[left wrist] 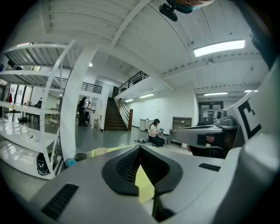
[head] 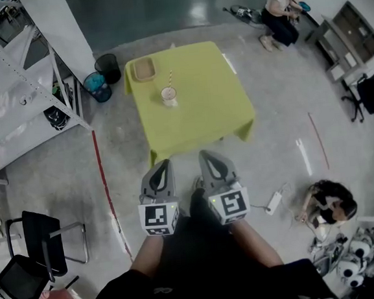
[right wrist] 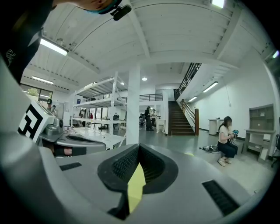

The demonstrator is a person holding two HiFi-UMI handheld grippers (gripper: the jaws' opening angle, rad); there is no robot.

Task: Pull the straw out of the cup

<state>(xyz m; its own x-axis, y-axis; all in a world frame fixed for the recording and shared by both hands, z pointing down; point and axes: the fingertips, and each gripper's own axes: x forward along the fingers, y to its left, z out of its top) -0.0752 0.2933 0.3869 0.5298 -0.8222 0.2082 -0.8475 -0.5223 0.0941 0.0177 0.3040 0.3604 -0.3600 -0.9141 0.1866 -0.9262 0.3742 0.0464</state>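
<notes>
A clear cup (head: 169, 97) with a striped straw (head: 171, 80) standing up in it sits on the yellow-green table (head: 209, 104), towards the table's far left. Both grippers are held side by side well short of the table's near edge, far from the cup. My left gripper (head: 164, 162) has its jaws closed together with nothing between them, and so does my right gripper (head: 207, 154). In the left gripper view the left gripper (left wrist: 140, 147) shows only a sliver of the table (left wrist: 145, 187) through its pads. The right gripper (right wrist: 139, 147) shows the same table (right wrist: 136, 187). The cup is hidden in both gripper views.
A tan shallow bowl (head: 144, 69) lies at the table's far left corner. Two bins (head: 97, 87) stand left of the table beside a white rack (head: 19, 95). A black chair (head: 28, 257) is at near left. People crouch at far right (head: 280, 13) and near right (head: 328, 203).
</notes>
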